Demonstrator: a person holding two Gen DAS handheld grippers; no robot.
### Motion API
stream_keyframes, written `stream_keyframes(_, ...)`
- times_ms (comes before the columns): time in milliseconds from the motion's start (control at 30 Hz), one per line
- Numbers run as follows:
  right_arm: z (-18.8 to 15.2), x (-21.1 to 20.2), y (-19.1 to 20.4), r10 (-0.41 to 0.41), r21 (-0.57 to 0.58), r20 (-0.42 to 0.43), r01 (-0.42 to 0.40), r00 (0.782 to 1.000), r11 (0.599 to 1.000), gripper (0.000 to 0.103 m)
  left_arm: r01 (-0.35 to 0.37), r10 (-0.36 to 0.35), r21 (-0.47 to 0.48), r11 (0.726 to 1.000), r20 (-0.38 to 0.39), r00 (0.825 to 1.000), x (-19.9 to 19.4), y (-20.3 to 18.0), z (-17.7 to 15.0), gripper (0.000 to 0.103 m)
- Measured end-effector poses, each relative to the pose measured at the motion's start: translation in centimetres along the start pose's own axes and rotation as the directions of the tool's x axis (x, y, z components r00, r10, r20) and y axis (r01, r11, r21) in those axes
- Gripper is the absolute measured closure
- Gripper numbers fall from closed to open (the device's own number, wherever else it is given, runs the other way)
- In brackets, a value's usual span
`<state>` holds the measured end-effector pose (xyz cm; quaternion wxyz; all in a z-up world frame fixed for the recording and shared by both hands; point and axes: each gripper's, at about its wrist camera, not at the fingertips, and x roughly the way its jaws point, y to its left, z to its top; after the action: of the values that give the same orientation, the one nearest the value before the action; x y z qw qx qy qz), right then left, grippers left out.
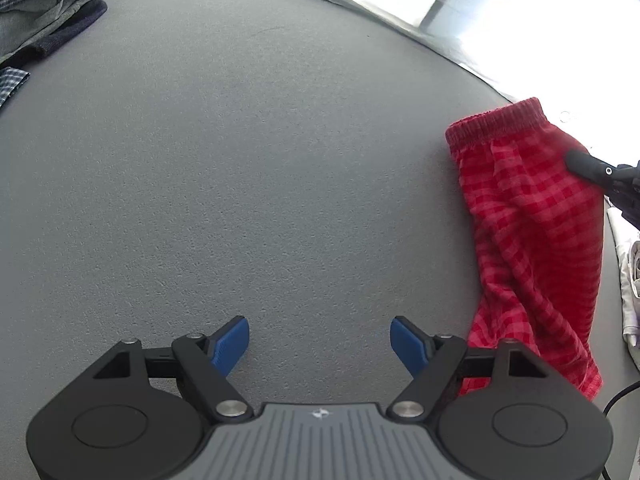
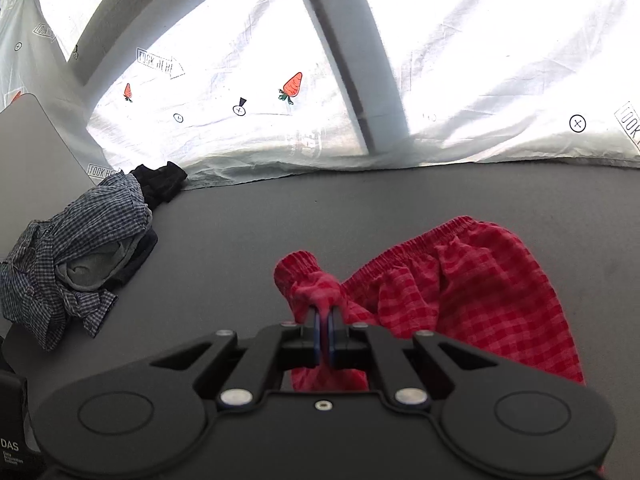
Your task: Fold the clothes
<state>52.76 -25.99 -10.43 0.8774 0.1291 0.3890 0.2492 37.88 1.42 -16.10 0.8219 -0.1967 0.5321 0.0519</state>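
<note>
My right gripper pinches the red checked shorts near the waistband on the grey table; my left gripper hovers wide apart, holding nothing, beside them.

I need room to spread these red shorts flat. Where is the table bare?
The grey table is bare between the red shorts and the clothes pile, including ahead of the open left hand-held gripper. It is crowded at the pile, by the white sheet.
</note>
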Motion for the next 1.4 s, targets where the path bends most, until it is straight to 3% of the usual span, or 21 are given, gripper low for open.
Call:
stream_keyframes(300,2.8,0.8,-9.1,-0.011,0.138,0.046,0.004,0.999,0.99,0.099,-0.032,0.029,0.049,0.998,0.05,0.998,1.0,-5.1,2.0,0.025)
stream_keyframes(567,3.8,3.6,-16.2,-0.07,0.211,0.06,0.056,0.996,0.976,0.1,-0.092,0.09,0.065,0.994,0.035,0.995,2.8,-6.3,1.1,0.025)
stream_keyframes(800,3.9,2.9,-17.7,-0.085,0.18,0.051,0.075,0.995,0.981,0.1,-0.102,0.102,0.063,0.993,-0.006,0.995,3.5,-6.6,0.4,0.025)
stream_keyframes(967,0.3,-0.8,-17.1,-0.112,0.186,0.016,0.107,0.994,0.977,0.099,-0.092,0.093,0.083,0.992,-0.01,0.996,3.2,-7.2,0.3,0.025)
stream_keyframes(1133,-5.5,-5.2,-16.1,-0.179,0.197,-0.061,0.187,0.982,0.962,0.099,-0.069,0.071,0.101,0.992,-0.024,0.997,2.3,-7.5,-1.3,0.025)
stream_keyframes(1233,-8.3,-8.0,-15.9,-0.207,0.235,-0.077,0.22,0.975,0.947,0.092,-0.054,0.057,0.119,0.991,-0.027,0.998,1.3,-7.8,-3.0,0.025)
stream_keyframes(1300,-10.0,-9.6,-15.6,-0.231,0.24,-0.088,0.246,0.969,0.939,0.074,-0.038,0.044,0.129,0.991,-0.043,0.998,0.8,-7.9,-4.3,0.025)
stream_keyframes(1400,-11.6,-10.6,-14.7,-0.26,0.183,-0.104,0.276,0.96,0.944,0.074,-0.017,0.027,0.135,0.991,-0.071,0.997,0.3,-8.1,-6.2,0.025)
